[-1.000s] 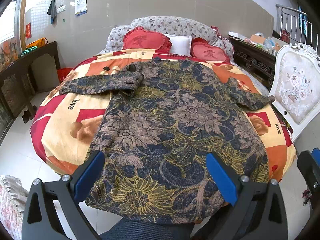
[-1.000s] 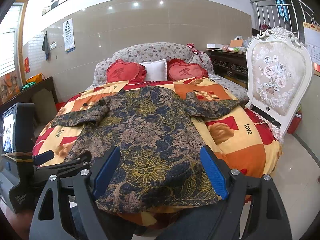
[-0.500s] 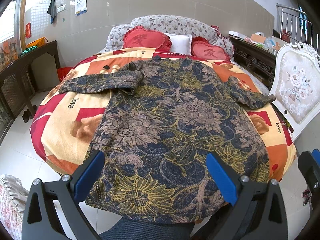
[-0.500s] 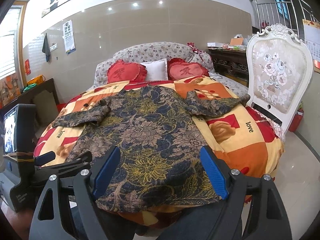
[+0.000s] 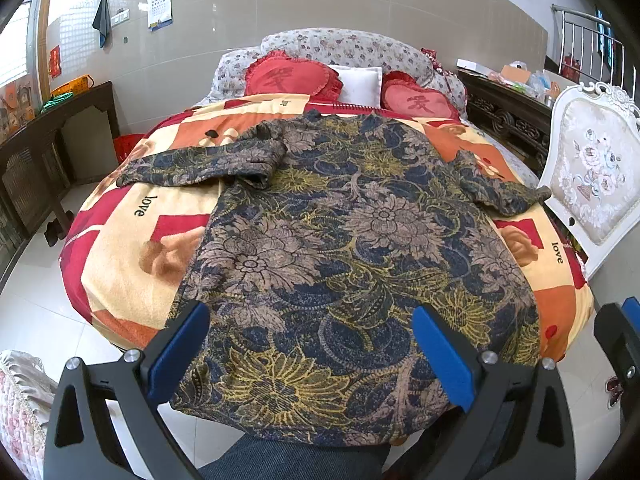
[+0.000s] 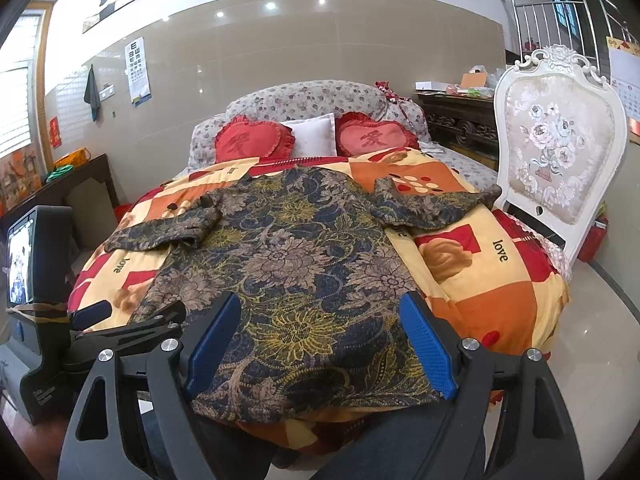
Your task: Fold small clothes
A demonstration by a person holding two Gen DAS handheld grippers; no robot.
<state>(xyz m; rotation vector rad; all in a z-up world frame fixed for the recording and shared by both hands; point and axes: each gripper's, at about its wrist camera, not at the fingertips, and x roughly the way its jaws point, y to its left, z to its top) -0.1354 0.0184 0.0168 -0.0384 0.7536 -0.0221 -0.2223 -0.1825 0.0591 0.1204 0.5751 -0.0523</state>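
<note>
A: Floral garment point(image 5: 352, 240) spread flat across the bed's blanket point(image 5: 132, 248), collar toward the pillows, hem draped over the near edge; nothing folded so far.

B: And the sleeves; one lies out to the left with its shoulder end bunched point(image 5: 200, 164), the other reaches right, toward the white chair point(image 5: 596, 184).

A: Left gripper point(image 5: 312, 352) hangs above the hem, blue pads wide apart, nothing between them; no contact with the cloth that I can see.

B: Same on the other side; right gripper point(image 6: 320, 344) gaping, empty, poised over the near edge of the garment; from its camera the left unit sits off to the left.

A: Two red heart cushions point(image 6: 252, 140) and a white pillow point(image 6: 314, 134) at the headboard, well apart from the garment; a dark trouser leg point(image 5: 288, 460) shows just below the hem.
</note>
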